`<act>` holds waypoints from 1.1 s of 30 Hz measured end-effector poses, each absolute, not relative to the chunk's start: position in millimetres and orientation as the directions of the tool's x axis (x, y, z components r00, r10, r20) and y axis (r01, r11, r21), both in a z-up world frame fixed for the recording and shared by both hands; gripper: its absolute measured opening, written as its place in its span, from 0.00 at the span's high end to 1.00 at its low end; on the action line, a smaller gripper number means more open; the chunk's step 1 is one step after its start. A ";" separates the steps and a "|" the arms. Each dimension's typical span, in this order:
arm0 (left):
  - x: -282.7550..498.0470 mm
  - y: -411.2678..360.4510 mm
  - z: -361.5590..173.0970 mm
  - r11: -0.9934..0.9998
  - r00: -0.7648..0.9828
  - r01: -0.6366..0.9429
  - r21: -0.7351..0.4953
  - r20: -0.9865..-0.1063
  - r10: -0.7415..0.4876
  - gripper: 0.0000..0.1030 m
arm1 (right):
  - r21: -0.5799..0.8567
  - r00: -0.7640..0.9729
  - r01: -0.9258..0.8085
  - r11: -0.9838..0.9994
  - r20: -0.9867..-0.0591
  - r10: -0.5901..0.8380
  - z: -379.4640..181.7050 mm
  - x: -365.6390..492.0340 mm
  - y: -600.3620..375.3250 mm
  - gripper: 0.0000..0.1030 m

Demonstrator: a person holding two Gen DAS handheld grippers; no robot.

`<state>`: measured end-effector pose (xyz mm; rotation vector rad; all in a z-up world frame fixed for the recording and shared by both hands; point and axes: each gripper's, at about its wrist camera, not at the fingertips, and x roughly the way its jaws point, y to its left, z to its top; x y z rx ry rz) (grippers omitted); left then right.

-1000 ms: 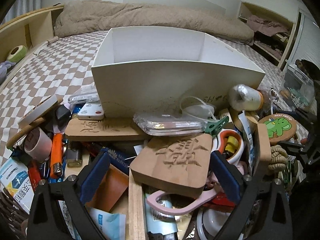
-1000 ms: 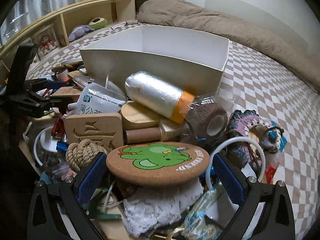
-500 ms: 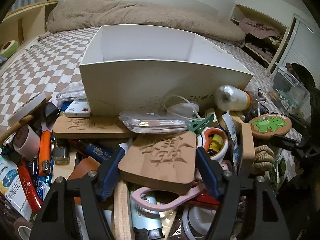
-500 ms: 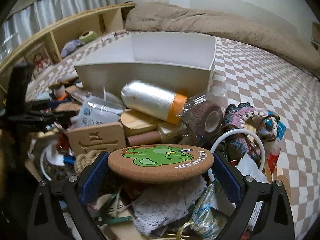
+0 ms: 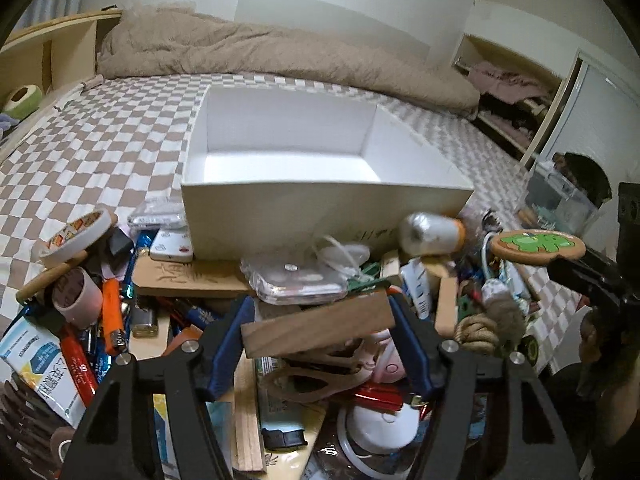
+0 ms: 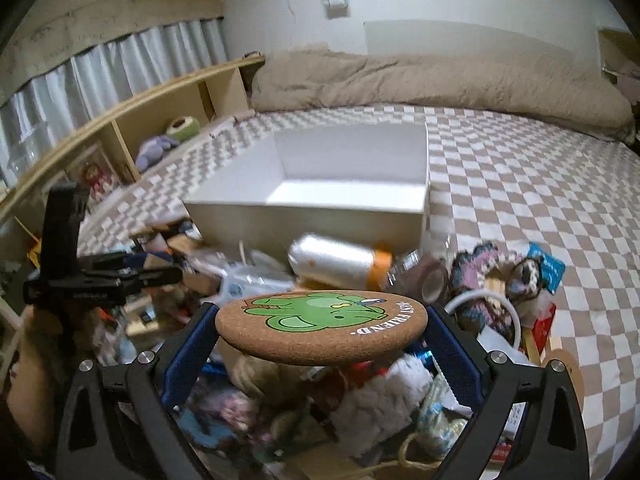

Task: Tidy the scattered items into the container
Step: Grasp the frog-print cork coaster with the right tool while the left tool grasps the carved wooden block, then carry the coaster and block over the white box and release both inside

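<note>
Gripping a stiff wooden block (image 5: 318,326) by its side edges at lower centre of the left view, the left gripper (image 5: 320,344) has its jaws closing on it; the block looks light and rigid, tilted, lifted just above the clutter. Ahead, mid-frame, sits the empty white box (image 5: 320,204). In the right view, the right gripper (image 6: 322,332) clamps a round cork coaster (image 6: 322,326) across its rim, held flat; probably light, slightly crumbly. Both grippers point downward toward the box.
</note>
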<state>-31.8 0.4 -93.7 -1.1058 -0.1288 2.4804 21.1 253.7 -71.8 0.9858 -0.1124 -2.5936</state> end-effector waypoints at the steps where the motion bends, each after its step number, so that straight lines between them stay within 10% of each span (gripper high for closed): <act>1: -31.0 -1.1 -91.9 -0.907 -0.600 -0.337 -0.252 -0.685 0.413 0.35 | 0.202 -0.698 0.306 -0.930 -0.617 -0.363 -67.0 19.9 251.8 0.03; 21: -39.3 -9.2 -25.2 -0.911 -0.713 -0.327 -0.251 -0.567 0.412 0.35 | 0.217 -0.765 0.293 -0.931 -0.531 -0.365 -11.4 -30.4 223.4 0.03; 33: -100.4 7.9 -2.6 -0.946 -0.755 -0.266 -0.184 -0.571 0.323 0.35 | 0.264 -0.673 0.219 -0.939 -0.656 -0.341 -35.7 -99.9 213.4 0.03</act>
